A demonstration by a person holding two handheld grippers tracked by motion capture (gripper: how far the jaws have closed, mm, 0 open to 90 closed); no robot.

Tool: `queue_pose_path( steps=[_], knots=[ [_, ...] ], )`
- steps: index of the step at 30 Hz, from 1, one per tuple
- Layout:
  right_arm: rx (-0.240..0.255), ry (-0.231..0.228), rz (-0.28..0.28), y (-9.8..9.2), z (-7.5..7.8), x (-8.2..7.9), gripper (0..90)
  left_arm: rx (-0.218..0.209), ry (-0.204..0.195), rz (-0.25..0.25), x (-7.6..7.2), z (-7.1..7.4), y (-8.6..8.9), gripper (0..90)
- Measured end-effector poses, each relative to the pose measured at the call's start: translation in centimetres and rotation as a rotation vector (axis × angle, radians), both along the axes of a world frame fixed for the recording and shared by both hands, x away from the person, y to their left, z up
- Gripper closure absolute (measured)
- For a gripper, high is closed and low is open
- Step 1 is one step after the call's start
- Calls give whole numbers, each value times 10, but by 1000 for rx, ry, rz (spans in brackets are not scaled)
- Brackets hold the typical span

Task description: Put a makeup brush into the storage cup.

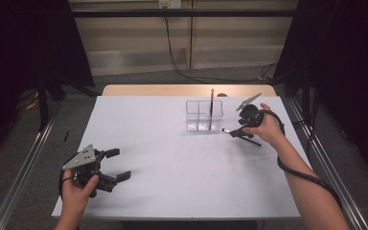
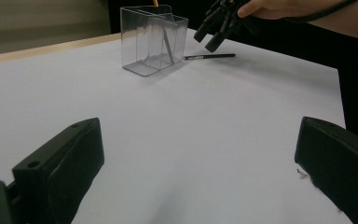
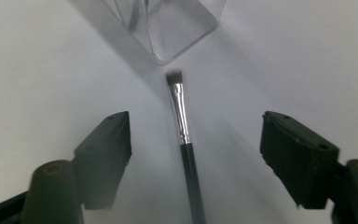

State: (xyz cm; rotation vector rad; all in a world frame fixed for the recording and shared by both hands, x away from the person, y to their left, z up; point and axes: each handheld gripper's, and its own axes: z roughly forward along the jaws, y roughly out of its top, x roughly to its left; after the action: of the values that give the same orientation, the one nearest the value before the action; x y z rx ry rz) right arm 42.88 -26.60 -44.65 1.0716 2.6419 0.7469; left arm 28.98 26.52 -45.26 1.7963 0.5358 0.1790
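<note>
Right gripper [image 3: 193, 154], matte black jaws apart and gripping nothing, straddles one slim makeup brush [image 3: 185, 140] (black handle, chrome ferrule, dark bristles) lying frame-centre on the white table [image 3: 42, 60], tip near one clear plastic organizer [image 3: 168, 28] at top.

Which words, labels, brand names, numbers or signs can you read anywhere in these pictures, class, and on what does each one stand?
None can be read.
Makeup brush: black handle and silver ferrule, no print visible.
Clear organizer: plain walls, no label.
Left gripper and right gripper: no markings visible.
White table: blank.
Wall socket: too small to tell.
</note>
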Motion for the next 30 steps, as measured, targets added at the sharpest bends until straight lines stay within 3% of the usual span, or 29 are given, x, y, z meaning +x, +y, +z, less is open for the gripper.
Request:
queue_pose_path(
  steps=[3, 5, 17, 30],
  knots=[
    [12, 56, -25, 2, -1, -1, 360, 3, 0, -3, 0, 0, 0, 13],
    [-13, 48, -11, 4, -3, -1, 378, 3, 0, -3, 0, 0, 0, 13],
    [-54, 59, -4, 4, -8, 0, 508, 5, -1, -6, 0, -1, -1, 15],
    [-63, 82, 1, 5, -15, -2, 600, 18, -3, -10, 0, -1, -2, 15]
  ],
)
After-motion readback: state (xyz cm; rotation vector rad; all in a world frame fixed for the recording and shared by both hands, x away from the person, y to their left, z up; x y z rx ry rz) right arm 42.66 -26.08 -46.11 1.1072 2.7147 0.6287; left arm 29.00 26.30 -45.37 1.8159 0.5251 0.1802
